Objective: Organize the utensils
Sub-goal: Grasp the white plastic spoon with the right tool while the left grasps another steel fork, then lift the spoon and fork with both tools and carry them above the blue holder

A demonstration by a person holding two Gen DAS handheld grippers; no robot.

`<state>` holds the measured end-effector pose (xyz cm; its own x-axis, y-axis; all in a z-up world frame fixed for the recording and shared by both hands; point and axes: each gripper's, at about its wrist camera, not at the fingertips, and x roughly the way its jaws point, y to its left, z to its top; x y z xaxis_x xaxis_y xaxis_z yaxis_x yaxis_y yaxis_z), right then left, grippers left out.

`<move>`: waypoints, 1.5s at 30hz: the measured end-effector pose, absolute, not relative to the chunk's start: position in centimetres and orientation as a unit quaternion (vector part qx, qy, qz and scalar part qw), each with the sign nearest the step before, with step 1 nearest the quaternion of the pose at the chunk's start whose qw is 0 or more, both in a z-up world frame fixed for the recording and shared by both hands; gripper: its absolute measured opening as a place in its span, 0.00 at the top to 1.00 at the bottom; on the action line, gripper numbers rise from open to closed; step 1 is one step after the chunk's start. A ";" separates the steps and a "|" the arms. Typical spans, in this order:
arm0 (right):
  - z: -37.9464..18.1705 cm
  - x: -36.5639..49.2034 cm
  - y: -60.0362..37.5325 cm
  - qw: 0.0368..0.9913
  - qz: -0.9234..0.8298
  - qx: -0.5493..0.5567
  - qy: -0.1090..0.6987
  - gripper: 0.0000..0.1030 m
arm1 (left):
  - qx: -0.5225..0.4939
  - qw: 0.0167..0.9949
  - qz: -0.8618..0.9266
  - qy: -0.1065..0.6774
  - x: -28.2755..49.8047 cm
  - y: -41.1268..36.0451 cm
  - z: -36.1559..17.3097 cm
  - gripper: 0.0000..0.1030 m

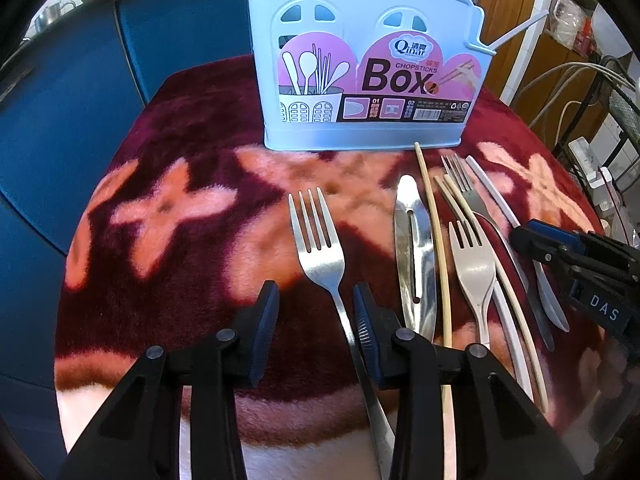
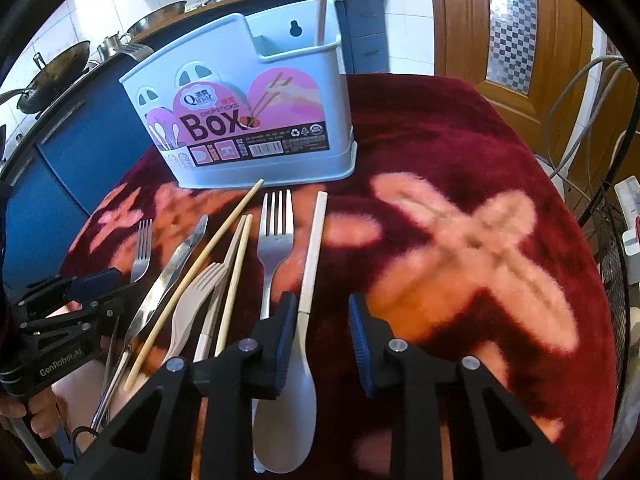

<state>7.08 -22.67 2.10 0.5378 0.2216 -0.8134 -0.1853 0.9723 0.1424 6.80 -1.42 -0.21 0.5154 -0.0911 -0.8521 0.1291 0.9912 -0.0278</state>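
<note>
Utensils lie loose before pale-blue chopsticks box (image 1: 360, 92); left gripper (image 1: 316, 312) jaws gape astride steel fork (image 1: 320, 240), right gripper (image 2: 322, 320) jaws gape beside white spoon (image 2: 296, 380).

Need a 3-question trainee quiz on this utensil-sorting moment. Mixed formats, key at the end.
1. True or false: the light blue plastic chopstick box already has something standing in it.
2. What lies between the open jaws of the left gripper? A) stainless steel fork B) wooden chopstick C) steel knife
3. Fill in: between the open jaws of the right gripper lies the handle of a white plastic ____.

Key
1. True: a pale handle sticks up from its end compartment.
2. A
3. spoon: the white plastic spoon
</note>
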 end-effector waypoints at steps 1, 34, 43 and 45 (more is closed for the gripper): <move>2.1 7.1 -22.7 0.875 0.118 0.019 0.469 0.73 | 0.019 0.869 -0.063 0.490 6.8 -1.4 -0.2 0.62; 4.2 6.3 -25.5 0.861 0.195 0.113 0.457 0.93 | -0.034 0.877 -0.080 0.472 6.2 0.1 0.9 1.00; 5.3 5.7 -25.7 0.868 0.202 0.124 0.436 0.93 | -0.031 0.889 -0.079 0.451 5.2 0.3 2.1 1.00; 5.7 5.5 -25.7 0.871 0.205 0.125 0.428 0.93 | -0.032 0.891 -0.079 0.446 5.1 0.3 2.4 1.00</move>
<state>5.48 -25.65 5.65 0.5493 0.4641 -0.6949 -0.2499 0.8848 0.3934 5.09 0.30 2.40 0.5899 -0.1697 -0.7894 0.1133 0.9854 -0.1271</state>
